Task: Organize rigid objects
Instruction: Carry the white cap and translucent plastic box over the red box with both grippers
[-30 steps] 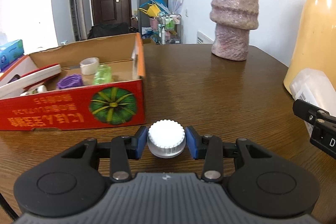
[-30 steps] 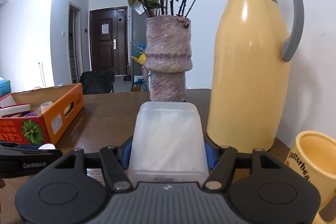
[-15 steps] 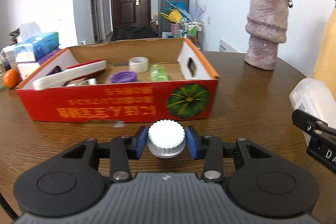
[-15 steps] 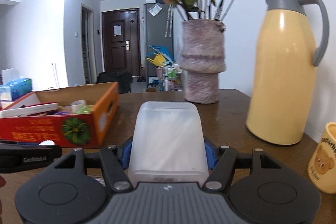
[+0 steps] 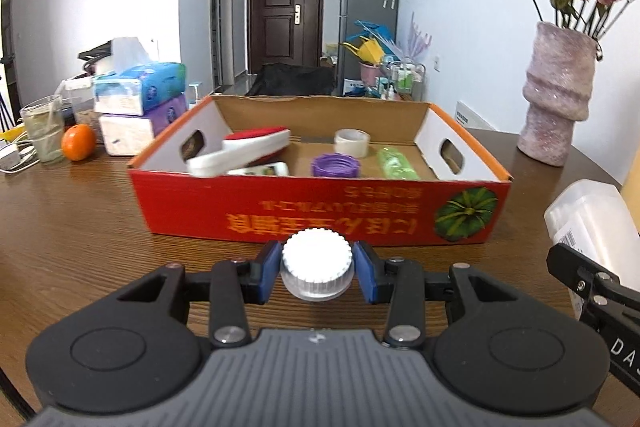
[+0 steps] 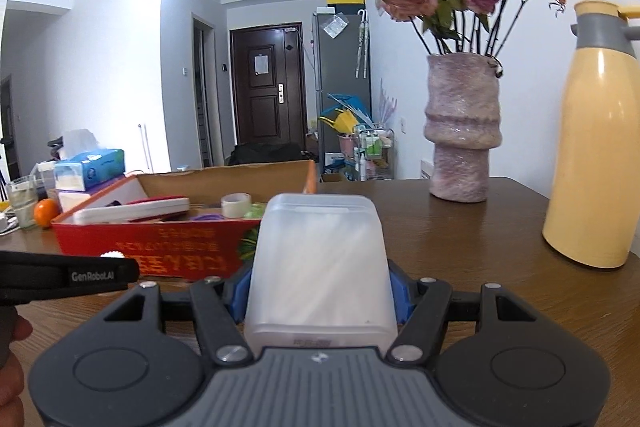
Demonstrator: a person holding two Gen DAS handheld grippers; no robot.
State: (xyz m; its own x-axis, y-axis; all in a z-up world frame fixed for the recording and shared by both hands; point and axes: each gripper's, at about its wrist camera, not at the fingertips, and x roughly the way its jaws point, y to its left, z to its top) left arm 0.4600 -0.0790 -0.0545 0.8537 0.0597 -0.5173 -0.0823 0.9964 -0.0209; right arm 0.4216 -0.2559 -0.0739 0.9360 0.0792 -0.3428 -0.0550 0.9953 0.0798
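Left gripper (image 5: 317, 274): both blue pads press against the sides of a white ribbed cap (image 5: 316, 263) on a small clear container, so the jaws are closed on it at a narrow setting. The cap sits centred between the pads, above the wooden table (image 5: 80, 227) and just in front of the near wall of the red cardboard box (image 5: 320, 219).

Right gripper (image 6: 320, 297): the blue pads clamp the two sides of a translucent white plastic container (image 6: 318, 267), at a moderately wide setting. The container stands lengthwise between the fingers and projects forward beyond them. In the left wrist view the same container (image 5: 588, 215) appears at the right edge, beside the box's right end.

Box contents: a white and red handled tool (image 5: 244, 151) leaning at the left, a purple ring (image 5: 335, 165), a roll of tape (image 5: 352, 142) and a green bottle (image 5: 396, 165) lying on its side.

Surroundings: a pink vase (image 6: 462, 135) with dried roses and a yellow thermos jug (image 6: 600, 155) stand on the table to the right. Tissue boxes (image 5: 140, 95), an orange (image 5: 78, 142) and a glass (image 5: 42, 129) stand left of the box.
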